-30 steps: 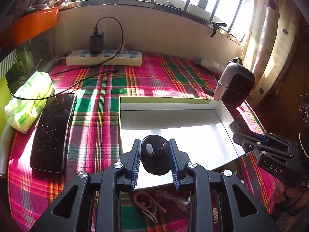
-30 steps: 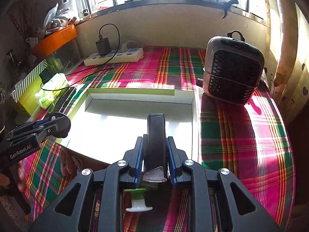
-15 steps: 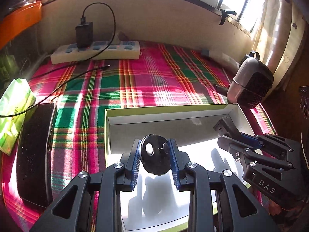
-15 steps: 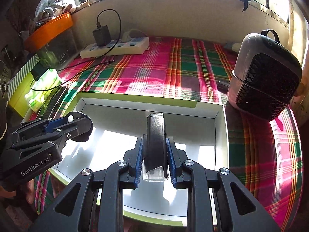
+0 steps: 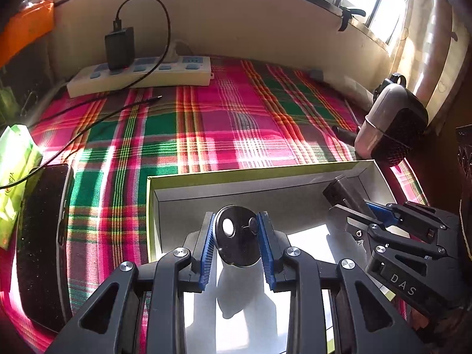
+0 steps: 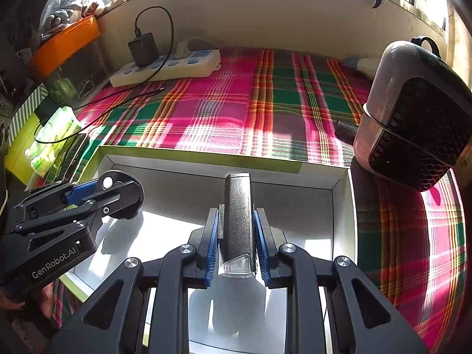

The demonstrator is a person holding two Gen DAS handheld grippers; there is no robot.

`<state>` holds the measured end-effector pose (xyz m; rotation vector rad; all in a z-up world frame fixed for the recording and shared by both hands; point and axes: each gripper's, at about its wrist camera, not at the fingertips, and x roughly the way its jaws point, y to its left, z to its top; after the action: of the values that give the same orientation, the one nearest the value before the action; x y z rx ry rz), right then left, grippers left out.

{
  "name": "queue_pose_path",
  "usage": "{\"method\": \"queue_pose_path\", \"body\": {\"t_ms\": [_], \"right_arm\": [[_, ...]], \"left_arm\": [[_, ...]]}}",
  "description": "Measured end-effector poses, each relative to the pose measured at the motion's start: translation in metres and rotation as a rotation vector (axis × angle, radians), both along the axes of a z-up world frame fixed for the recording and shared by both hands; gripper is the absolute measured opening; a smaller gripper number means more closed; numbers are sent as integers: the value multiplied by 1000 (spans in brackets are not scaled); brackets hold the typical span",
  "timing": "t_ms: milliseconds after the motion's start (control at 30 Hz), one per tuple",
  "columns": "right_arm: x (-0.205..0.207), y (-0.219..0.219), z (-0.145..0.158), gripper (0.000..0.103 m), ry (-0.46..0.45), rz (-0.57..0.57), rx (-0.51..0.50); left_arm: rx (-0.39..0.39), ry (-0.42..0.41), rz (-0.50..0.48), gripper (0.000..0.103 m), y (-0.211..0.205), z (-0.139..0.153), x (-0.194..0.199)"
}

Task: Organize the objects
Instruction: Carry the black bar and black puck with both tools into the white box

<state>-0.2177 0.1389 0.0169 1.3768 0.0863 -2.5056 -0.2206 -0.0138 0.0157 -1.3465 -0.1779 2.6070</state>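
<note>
Travel has ended: both loads now hang over the shallow white cardboard box [image 5: 298, 177] on the plaid-covered worktop [image 5: 236, 118] (release looks next), the left hand-held gripper [image 5: 237, 236] clamping a round black disc [image 5: 236, 240], the right hand-held gripper [image 6: 236, 236] clamping a slim black bar-shaped device [image 6: 237, 215].

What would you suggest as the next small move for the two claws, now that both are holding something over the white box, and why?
Probably lower both a little further and then release. The left claw grips a round black disc and the right claw a slim dark bar; both hang over the floor of the white box, which looks bare beneath them, and shadows below suggest neither item rests on it yet.
</note>
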Motion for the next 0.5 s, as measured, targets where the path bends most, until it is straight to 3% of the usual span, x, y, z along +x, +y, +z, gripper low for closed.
{"method": "queue_pose_path", "body": {"t_ms": [500], "right_arm": [[-6,4,-6,24,-14,-23,3]], "left_arm": [[-53,12,-9,26,7,-1,-3]]}}
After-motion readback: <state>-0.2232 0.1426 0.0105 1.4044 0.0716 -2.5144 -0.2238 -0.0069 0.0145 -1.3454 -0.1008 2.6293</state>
